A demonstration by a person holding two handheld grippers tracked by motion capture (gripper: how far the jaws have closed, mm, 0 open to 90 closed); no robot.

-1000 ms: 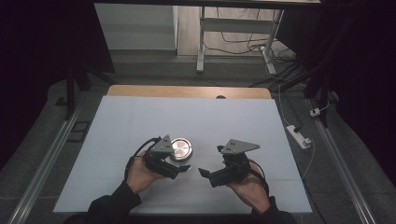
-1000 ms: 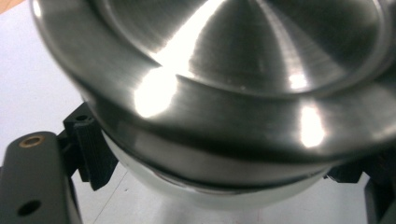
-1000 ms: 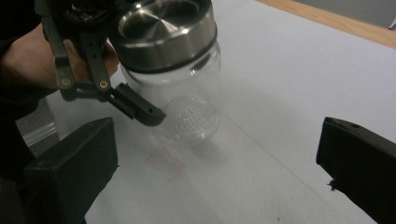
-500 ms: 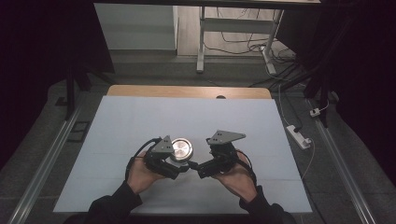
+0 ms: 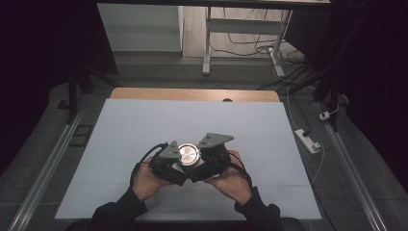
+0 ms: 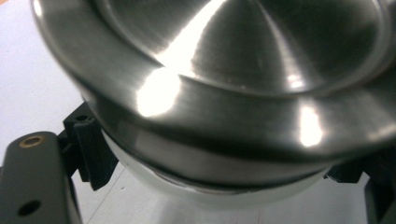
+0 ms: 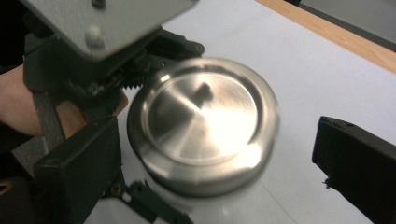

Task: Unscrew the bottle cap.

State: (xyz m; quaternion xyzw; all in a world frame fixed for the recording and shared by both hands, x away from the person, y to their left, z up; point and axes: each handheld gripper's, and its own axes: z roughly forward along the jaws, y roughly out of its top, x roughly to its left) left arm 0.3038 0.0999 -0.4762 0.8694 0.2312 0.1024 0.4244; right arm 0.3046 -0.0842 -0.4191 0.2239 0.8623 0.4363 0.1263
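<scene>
White desk (image 5: 144, 125) lies under us; low in the frame's center our left hand-held gripper (image 5: 169, 163) clamps the jar (image 5: 188, 155), lid (image 7: 205, 116) on. Our right hand-held gripper (image 5: 208, 161), jaws spread, flanks it; unscrewing remains.

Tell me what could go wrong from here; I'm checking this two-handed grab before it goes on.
The left claw grips the jar below its smooth metal lid; the jar may slip or twist. The right claw stands open around the lid, close beside the left one, so closing could knock them together or pinch the lid off-centre.
</scene>
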